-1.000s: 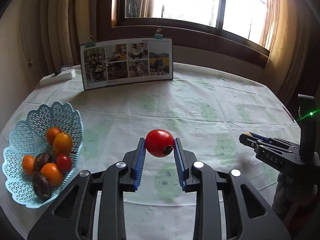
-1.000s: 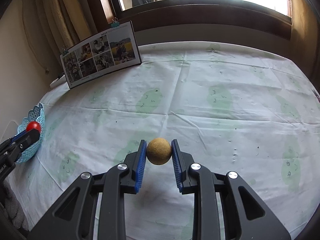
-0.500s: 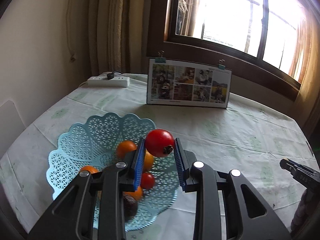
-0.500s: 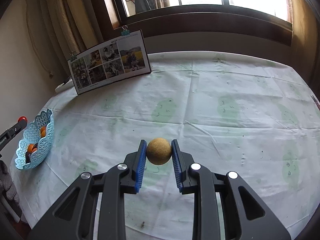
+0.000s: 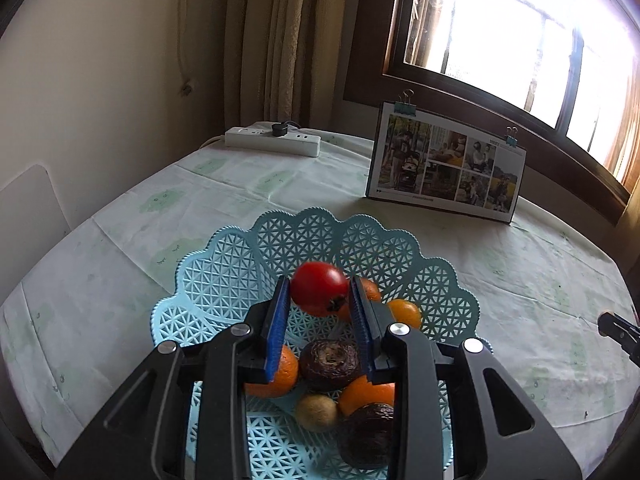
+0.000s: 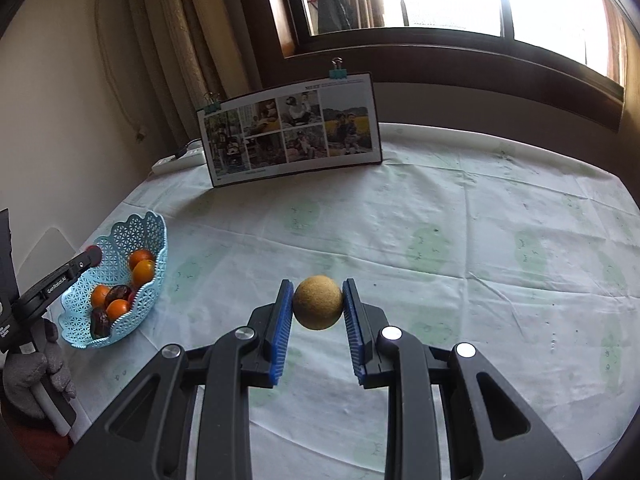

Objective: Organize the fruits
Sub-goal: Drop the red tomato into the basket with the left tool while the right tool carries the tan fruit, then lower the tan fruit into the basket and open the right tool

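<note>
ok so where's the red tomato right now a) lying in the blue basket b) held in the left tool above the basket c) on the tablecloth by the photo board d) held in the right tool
b: the red tomato sits clamped between the left tool's blue pads, above the fruit in the blue basket; the right tool holds a brown round fruit instead.

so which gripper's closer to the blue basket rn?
Left. The left gripper holds a tomato directly above the basket; the right gripper, holding a brown fruit, is over mid-table.
</note>
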The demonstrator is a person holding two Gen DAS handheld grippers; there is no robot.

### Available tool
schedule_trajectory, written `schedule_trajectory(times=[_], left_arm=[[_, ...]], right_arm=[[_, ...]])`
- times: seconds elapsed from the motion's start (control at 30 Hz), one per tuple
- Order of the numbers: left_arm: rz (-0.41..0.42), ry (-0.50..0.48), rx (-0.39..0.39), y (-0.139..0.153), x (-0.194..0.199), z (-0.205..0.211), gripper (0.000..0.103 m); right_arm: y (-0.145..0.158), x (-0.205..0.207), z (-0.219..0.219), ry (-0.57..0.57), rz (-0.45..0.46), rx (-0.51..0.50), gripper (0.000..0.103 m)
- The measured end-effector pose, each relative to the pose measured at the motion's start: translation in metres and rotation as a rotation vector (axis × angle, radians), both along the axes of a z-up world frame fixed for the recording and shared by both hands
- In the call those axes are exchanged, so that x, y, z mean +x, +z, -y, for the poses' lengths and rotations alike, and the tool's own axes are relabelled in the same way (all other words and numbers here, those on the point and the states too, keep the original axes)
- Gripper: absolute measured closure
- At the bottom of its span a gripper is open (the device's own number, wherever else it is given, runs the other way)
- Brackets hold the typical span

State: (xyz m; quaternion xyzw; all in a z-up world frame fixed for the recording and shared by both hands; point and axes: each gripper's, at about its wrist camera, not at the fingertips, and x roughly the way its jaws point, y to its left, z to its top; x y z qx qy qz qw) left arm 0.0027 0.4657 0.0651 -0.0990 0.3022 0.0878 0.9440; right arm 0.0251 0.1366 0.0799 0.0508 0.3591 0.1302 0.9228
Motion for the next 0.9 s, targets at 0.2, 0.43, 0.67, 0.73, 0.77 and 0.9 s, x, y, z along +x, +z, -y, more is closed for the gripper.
schedule_trajectory(times=[0.2,0.43,0.67,0.73,0.77,0.9], left_arm=[[0.050,0.059,0.000,0.007,-0.014,-0.023,0.030],[0.068,0.126,0.052,0.010,-0.035,-0.043,0.014],[0.074,0.169,0.125,0.009,-0.053,-0.050,0.007],[0.070,0.178,0.135,0.008,-0.058,-0.052,0.007],[0.068,0.179,0.134,0.007,-0.059,-0.053,0.007],[0.060,0.194,0.132,0.004,-0.064,-0.058,0.006]], right_arm=[[0.006,0.005,-0.040,0.077,0.011,0.002,0.078],[0.017,0.013,-0.096,0.191,0.030,0.030,0.078],[0.023,0.021,-0.162,0.332,0.042,0.042,0.077],[0.022,0.025,-0.178,0.364,0.027,0.044,0.077],[0.021,0.027,-0.186,0.382,0.014,0.043,0.078],[0.015,0.031,-0.211,0.425,-0.009,0.025,0.078]])
